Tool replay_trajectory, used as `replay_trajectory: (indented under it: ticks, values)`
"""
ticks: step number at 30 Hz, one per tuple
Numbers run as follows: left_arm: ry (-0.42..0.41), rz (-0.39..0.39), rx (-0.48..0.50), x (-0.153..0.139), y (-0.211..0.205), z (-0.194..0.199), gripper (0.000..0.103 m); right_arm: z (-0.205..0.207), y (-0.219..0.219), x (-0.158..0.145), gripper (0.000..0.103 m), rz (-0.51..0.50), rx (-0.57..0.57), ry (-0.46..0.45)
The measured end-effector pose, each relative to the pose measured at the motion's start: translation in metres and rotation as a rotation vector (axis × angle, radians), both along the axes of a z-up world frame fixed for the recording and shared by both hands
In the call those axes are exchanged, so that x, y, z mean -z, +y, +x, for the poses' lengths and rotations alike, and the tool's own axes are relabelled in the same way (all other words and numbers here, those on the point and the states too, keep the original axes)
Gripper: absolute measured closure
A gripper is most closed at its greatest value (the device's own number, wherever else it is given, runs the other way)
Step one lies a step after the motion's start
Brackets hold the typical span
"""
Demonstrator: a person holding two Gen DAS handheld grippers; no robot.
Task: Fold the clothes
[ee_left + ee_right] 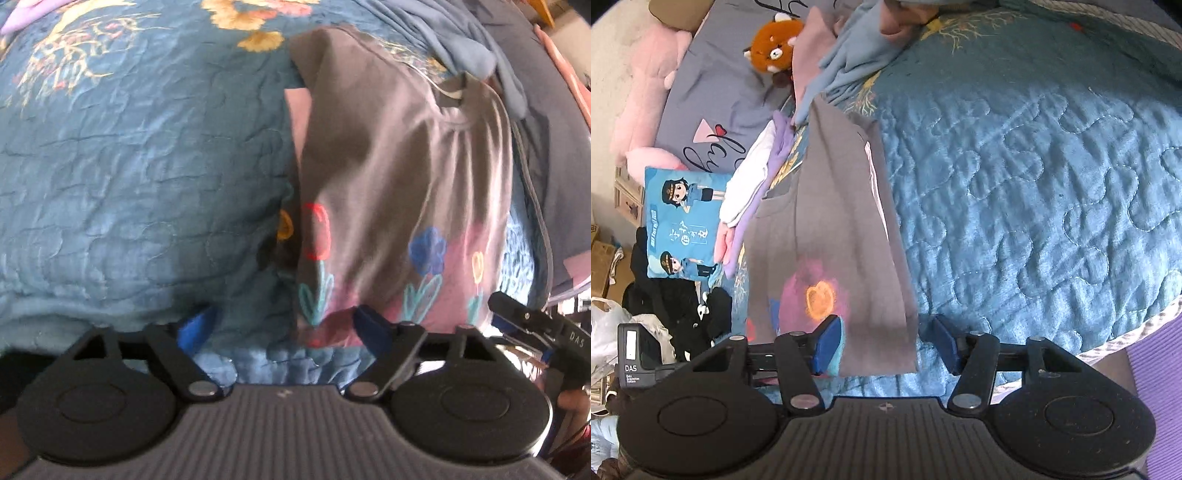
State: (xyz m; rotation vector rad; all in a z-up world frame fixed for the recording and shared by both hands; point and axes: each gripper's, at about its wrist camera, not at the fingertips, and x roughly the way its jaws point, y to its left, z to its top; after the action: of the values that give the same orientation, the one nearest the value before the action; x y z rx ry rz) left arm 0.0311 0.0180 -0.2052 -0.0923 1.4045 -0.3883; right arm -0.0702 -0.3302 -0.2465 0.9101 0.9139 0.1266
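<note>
Both pairs of jaws stand spread, each at the near hem of the grey long garment with pink lining and drawn tulip flowers (399, 177), which lies on the blue quilted bedspread (140, 166).

The left gripper (284, 325) has the hem's left corner between its jaws, slightly toward the right blue pad; most of the cloth lies ahead and to the right. No pinch shows there.

The right gripper (882, 341) has the hem's right part running down into its gap. The left pad touches or overlaps the cloth near the orange flower print, while the right pad stands just clear of the folded edge.

From both jaws the garment's long axis runs straight ahead, as a narrow strip already doubled lengthwise, with a pink edge showing along its fold. That shape fits either a lengthwise fold just laid or a grip about to carry the hem toward the far end.

Beyond the strip's far end lie light blue clothes (857, 48). Left of the right jaws sit folded white and lilac pieces (757, 181) and a cartoon-print cushion (679, 221). Open bedspread lies to the right of the right jaws and left of the left jaws.
</note>
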Motion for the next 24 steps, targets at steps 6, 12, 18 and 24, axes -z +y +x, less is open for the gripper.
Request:
replay_trajectory:
  ticks: [6, 12, 18, 24]
  values:
    - [0.016, 0.058, 0.036, 0.003, 0.003, -0.01, 0.053, -0.001, 0.005, -0.013, 0.098, -0.074, -0.072, -0.049]
    - [0.031, 0.121, 0.073, 0.007, 0.008, -0.019, 0.079, -0.003, 0.012, -0.022, 0.099, -0.191, -0.132, -0.043]
    - [0.032, 0.135, 0.078, 0.006, 0.015, -0.025, 0.084, -0.011, 0.009, 0.003, 0.102, -0.178, -0.11, 0.058]
    - [0.078, -0.1, 0.035, -0.002, 0.048, -0.028, 0.096, -0.019, -0.003, 0.002, 0.097, -0.1, -0.096, 0.04]
